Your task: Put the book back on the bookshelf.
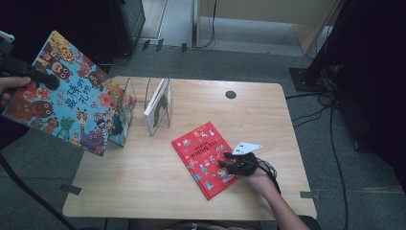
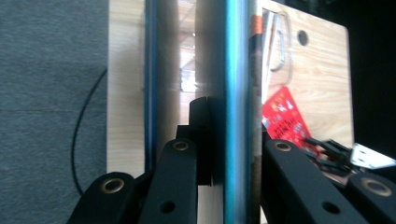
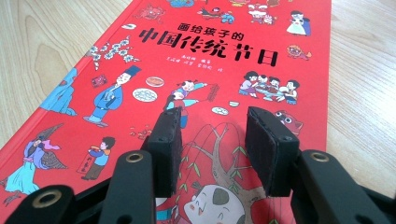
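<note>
Now left gripper (image 2: 231,154) jaws clamped on blue book (image 1: 67,93), right gripper (image 3: 212,144) jaws open over red book (image 3: 196,70).

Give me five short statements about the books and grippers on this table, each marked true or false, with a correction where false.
1. The left gripper is clamped on the blue picture book. True.
2. That book lies flat on the table. False: it is held up in the air over the table's left edge.
3. The red book lies flat. True.
4. The right gripper grips the red book's edge. False: its open jaws rest over the cover.
5. The wire rack is empty. False: one book stands in it.
</note>
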